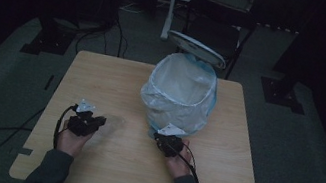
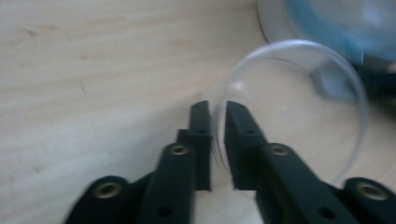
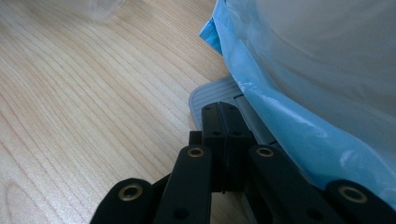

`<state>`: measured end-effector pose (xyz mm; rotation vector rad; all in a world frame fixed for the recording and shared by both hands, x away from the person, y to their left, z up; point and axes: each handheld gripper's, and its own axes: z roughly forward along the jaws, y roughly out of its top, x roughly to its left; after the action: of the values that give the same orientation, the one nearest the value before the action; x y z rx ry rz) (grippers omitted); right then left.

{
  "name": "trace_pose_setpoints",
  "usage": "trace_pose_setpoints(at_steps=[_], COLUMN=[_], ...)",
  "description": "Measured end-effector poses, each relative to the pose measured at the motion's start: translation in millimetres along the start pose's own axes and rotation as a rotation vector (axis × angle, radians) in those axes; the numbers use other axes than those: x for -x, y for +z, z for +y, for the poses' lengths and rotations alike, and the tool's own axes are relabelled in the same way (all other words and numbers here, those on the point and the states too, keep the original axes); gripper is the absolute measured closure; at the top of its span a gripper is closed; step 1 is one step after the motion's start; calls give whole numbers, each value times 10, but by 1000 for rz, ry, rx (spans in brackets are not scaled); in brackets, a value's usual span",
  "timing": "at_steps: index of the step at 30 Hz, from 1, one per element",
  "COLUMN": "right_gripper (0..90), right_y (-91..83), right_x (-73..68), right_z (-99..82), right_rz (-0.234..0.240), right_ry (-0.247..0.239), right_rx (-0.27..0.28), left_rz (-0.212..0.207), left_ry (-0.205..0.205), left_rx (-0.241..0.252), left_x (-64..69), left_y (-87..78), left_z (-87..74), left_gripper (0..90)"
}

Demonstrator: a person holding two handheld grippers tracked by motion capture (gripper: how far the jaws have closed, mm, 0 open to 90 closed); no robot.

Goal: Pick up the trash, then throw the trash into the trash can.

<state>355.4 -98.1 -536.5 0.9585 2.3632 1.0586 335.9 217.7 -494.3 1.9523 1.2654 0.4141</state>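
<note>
Black jaws of left gripper (image 2: pixel 217 126) pinch rim of clear plastic cup (image 2: pixel 299 107); cup lies on its side on wooden table (image 1: pixel 103 162), near front-left, just left of pedal bin (image 1: pixel 180 94). Right gripper (image 3: pixel 222 122) shut, holding nothing, jaw tips pressing on bin's grey pedal (image 3: pixel 210 95); lid (image 1: pixel 196 48) stands raised, blue-edged bag liner (image 3: pixel 299 93) open. Likely step: carry cup into bin. Advice: keep pinch firm on thin wall, lift clear of table before swinging over bin rim, hold pedal down until release.
</note>
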Motion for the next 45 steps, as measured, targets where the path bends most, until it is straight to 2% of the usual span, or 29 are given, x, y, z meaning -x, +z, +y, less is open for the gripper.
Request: trace_pose_setpoints(at_steps=[4,7,13,18,36,45], right_gripper=[900,900,900,900,900,900], right_y=[1,1,1,0,1,1], right_x=[0,-1,-1,3,5,3], right_z=[0,0,0,-1,-3,-5], right_rz=[0,0,0,1,3,4], right_ry=[0,-1,-2,-2,-1,4], right_rx=[1,1,1,1,2,4], left_rz=[-16,-21,-31,-24,-7,-8], left_ry=[35,47,61,76,44,51], left_rx=[-4,6,25,37,105,125], left_x=[84,124,152,123,23,19], left_y=[-13,-23,-20,-31,-130,-191], left_z=[-126,-144,-61,53,274,382], left_gripper=[870,872,872,872,872,872])
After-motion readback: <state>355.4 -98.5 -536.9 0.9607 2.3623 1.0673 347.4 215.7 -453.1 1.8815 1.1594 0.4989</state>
